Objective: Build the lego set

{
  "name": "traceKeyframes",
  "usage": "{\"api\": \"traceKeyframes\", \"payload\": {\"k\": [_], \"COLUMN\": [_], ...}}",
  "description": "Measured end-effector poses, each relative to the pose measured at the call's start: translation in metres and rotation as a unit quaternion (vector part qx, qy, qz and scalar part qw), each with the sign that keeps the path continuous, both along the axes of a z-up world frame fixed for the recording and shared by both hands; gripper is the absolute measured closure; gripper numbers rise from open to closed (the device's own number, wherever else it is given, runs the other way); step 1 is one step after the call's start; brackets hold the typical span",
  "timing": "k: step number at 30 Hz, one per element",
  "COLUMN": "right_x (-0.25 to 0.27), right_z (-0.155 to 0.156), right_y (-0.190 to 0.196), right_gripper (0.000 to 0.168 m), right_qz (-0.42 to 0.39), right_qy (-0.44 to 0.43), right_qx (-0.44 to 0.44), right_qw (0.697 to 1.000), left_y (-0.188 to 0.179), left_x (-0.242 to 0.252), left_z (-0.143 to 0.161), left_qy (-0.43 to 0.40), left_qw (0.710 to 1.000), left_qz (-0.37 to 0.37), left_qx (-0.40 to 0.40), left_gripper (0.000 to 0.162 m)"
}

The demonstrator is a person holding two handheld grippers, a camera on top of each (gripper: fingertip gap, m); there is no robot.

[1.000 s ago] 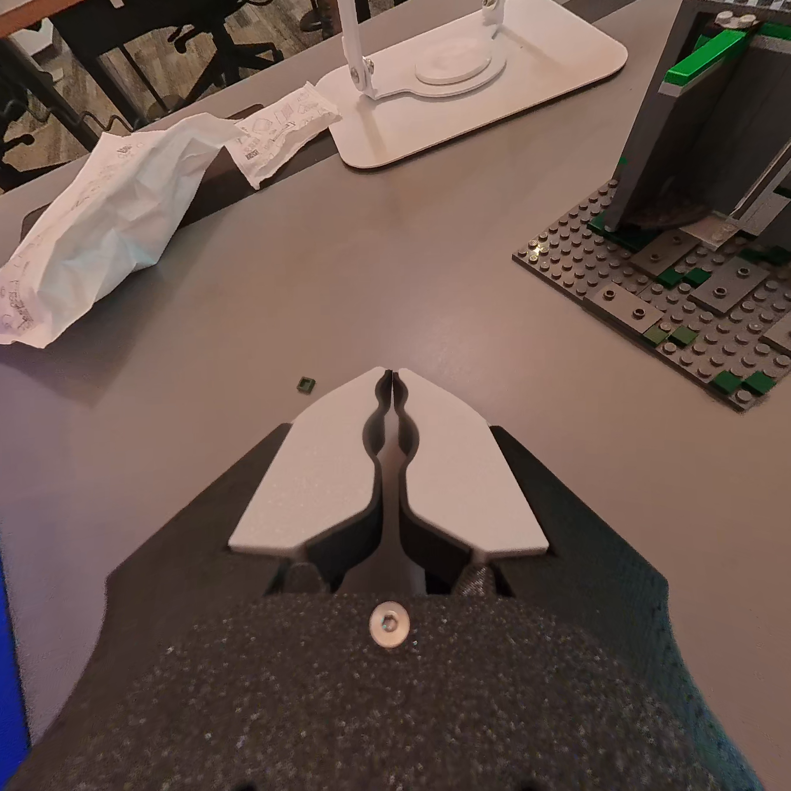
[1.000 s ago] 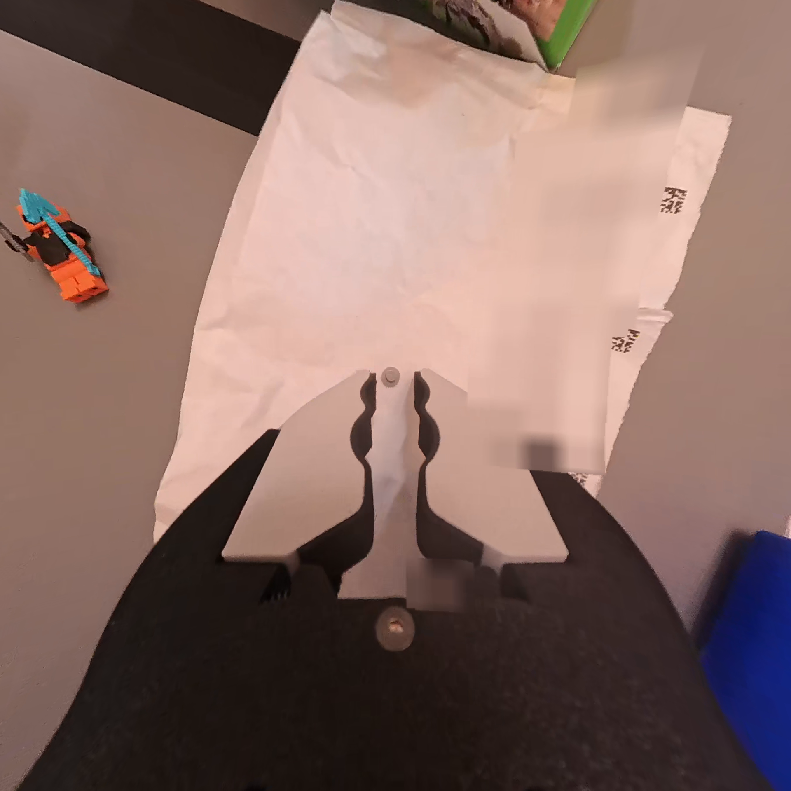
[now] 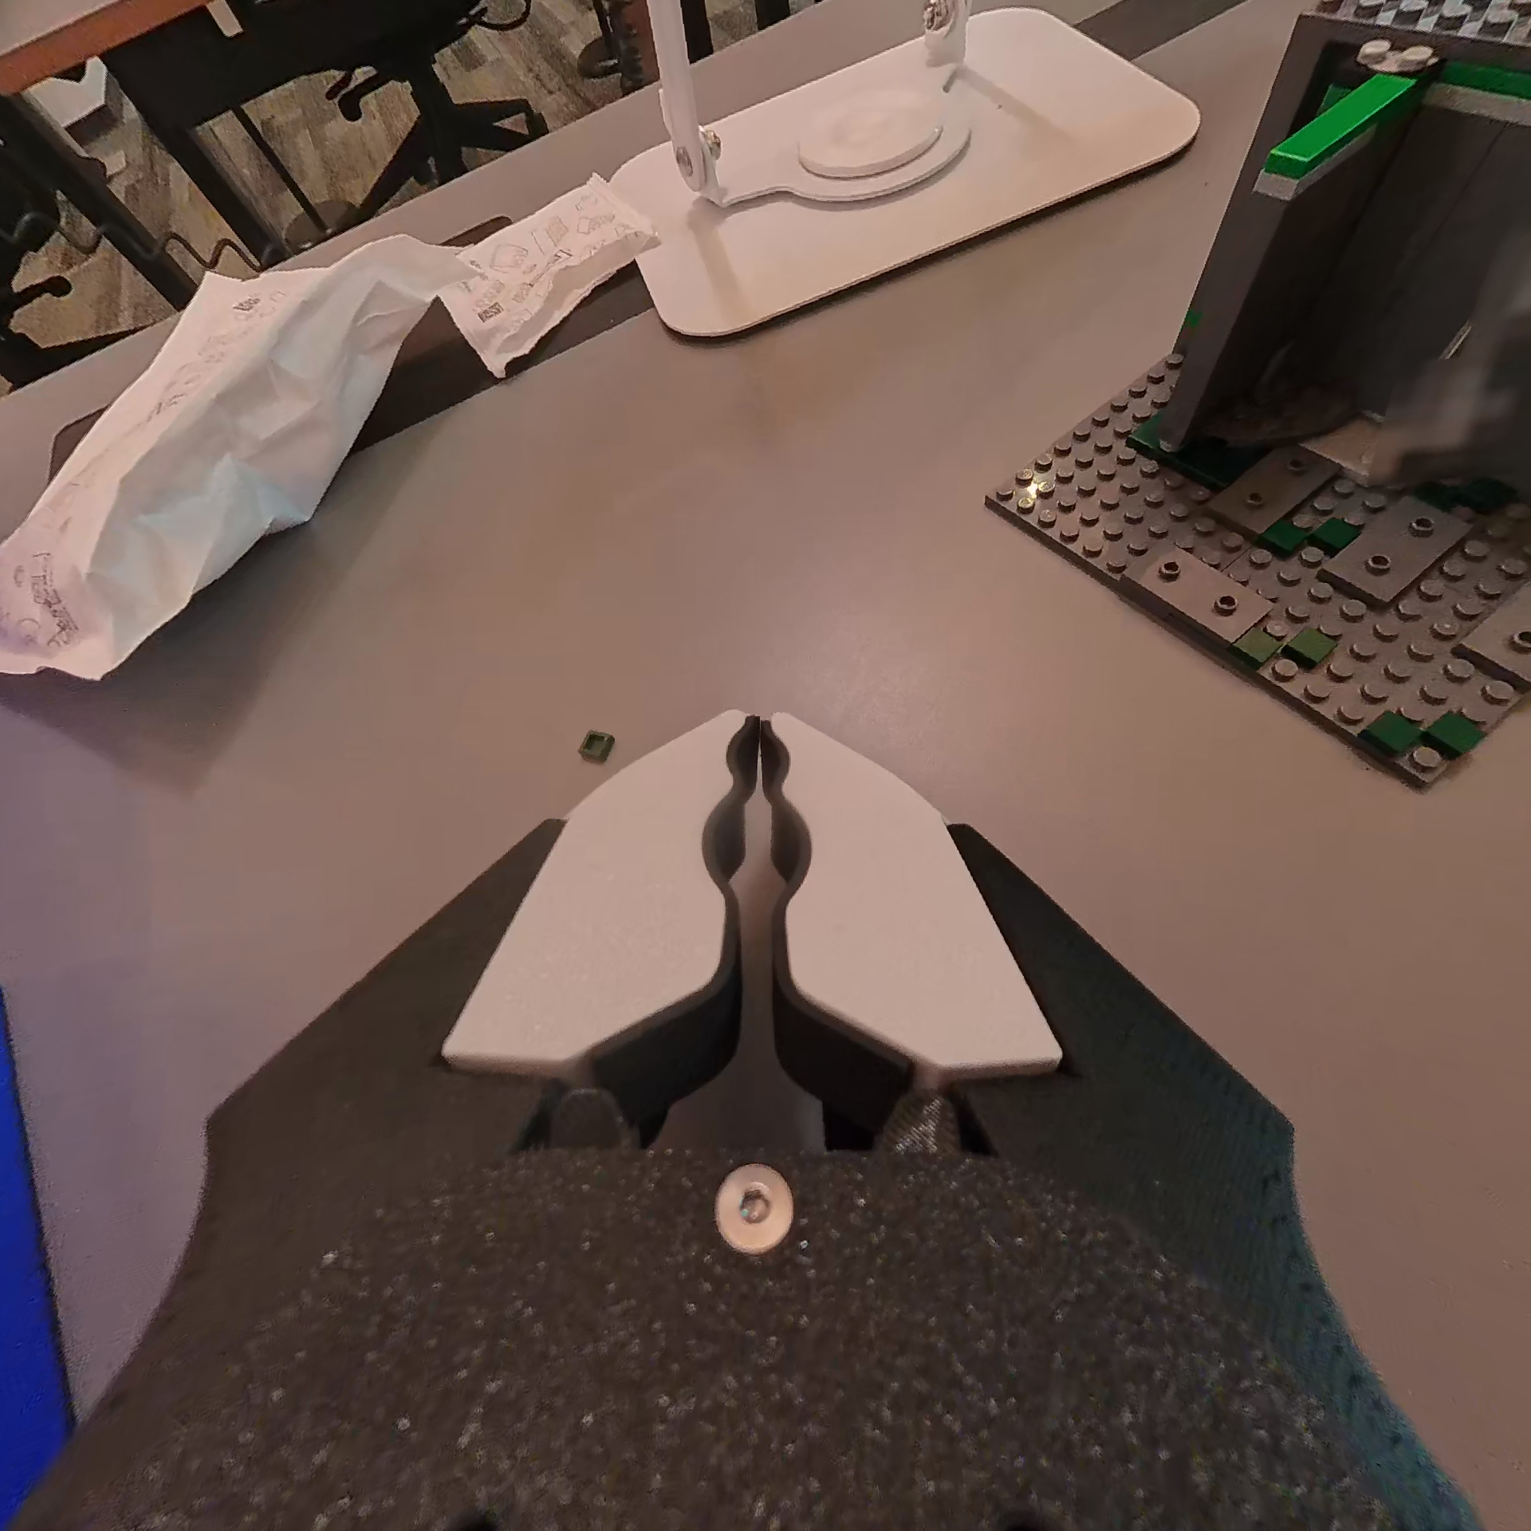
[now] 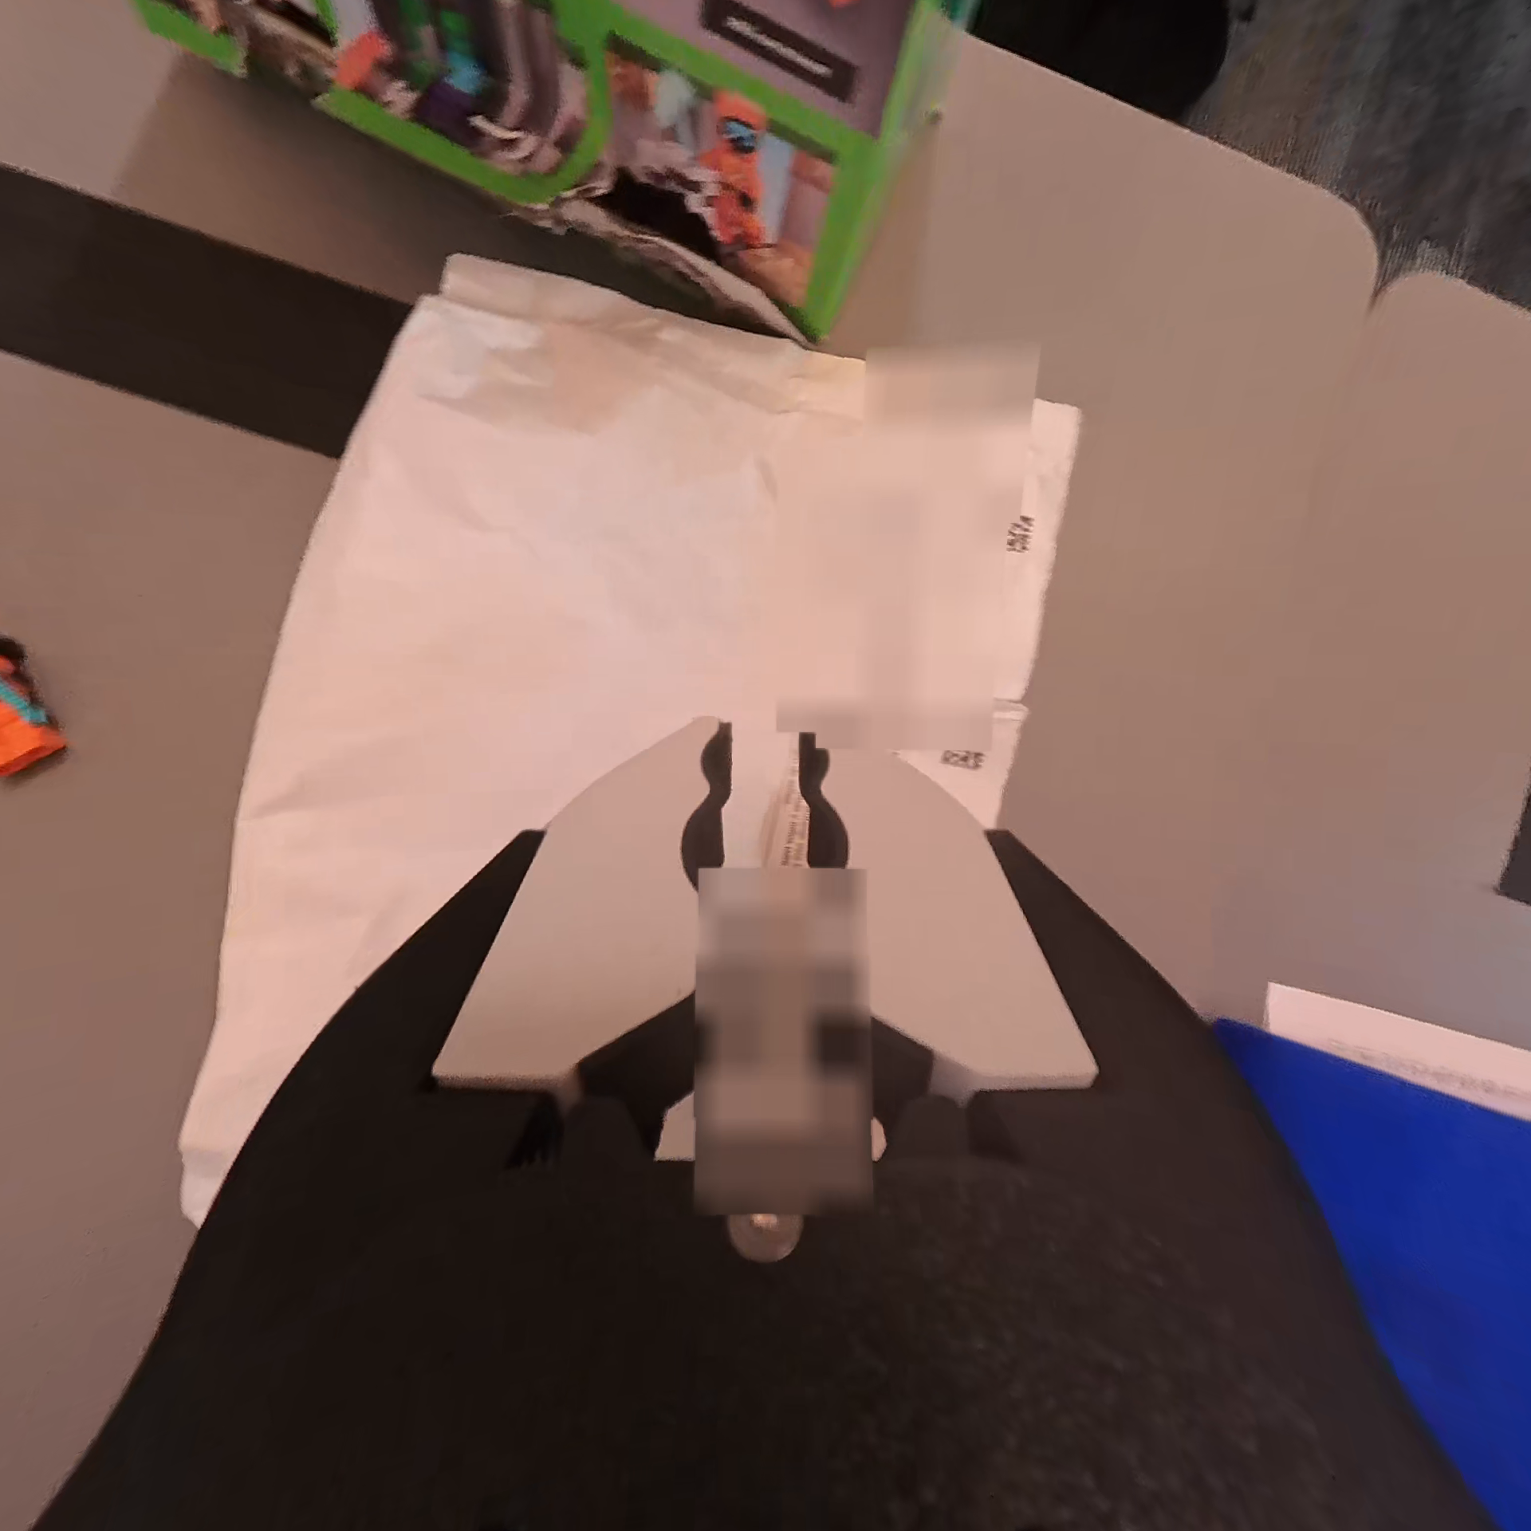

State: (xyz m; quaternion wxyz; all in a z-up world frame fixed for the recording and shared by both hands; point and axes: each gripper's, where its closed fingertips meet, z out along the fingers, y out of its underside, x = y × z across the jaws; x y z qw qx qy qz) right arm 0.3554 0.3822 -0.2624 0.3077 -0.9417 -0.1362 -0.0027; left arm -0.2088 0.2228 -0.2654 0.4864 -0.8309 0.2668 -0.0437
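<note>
In the left wrist view my left gripper [image 3: 760,722] is shut and empty, low over the grey table. A tiny dark green piece [image 3: 596,743] lies just left of its tips. The lego build stands at the right: a studded grey baseplate [image 3: 1102,497] with grey and green tiles and a tall grey wall [image 3: 1292,273] topped by a green plate. A blurred grey smear crosses the build's right edge. In the right wrist view my right gripper [image 4: 764,733] is narrowly open above a white paper bag [image 4: 538,621]. Nothing shows between its fingers; mosaic patches cover part of them.
A crumpled white paper bag [image 3: 207,439] and a torn wrapper [image 3: 547,273] lie at the far left. A white stand base [image 3: 911,166] sits behind. The green lego box [image 4: 580,108], an orange and teal minifigure [image 4: 25,721] and a blue object [image 4: 1408,1243] surround the right gripper. The grippers' ends are close to 60 cm from one another. From the left gripper's tips to the tiny dark green piece [image 3: 596,743] is close to 6 cm.
The right gripper has moved: the box has come into view, the minifigure slid to the left edge, and the small grey round piece at its tips no longer shows. The left gripper has not moved.
</note>
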Motion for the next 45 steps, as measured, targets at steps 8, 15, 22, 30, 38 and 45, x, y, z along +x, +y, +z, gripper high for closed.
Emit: {"api": "traceKeyframes", "payload": {"k": [8,15,22,30,38,45], "right_x": [0.031,0.007,0.003,0.005,0.004,0.003], "right_z": [0.000,-0.020,-0.030,-0.036,-0.035,-0.020], "right_y": [0.000,-0.001,-0.008,-0.009,-0.010,-0.009], "right_gripper": [0.153,0.153,0.154,0.161,0.165,0.166], "right_qz": [-0.036,0.000,0.005,0.006,0.004,0.006], "right_qy": [0.032,0.057,0.050,0.037,0.035,0.068], "right_qx": [-0.018,-0.046,-0.065,-0.067,-0.071,-0.052], "right_qw": [0.999,0.997,0.997,0.997,0.997,0.996], "left_y": [0.001,0.000,0.000,0.000,0.000,0.000], "left_x": [0.000,0.001,0.001,0.001,0.002,0.002], "left_z": [-0.004,-0.004,-0.005,-0.005,-0.005,-0.004], "left_qy": [-0.001,0.002,0.002,0.002,0.002,0.001], "left_qw": [1.000,1.000,1.000,1.000,1.000,1.000], "left_qz": [-0.001,-0.004,-0.006,-0.007,-0.009,-0.011], "left_qx": [-0.006,-0.006,-0.007,-0.007,-0.007,-0.006], "left_gripper": [0.162,0.162,0.162,0.162,0.162,0.162]}}
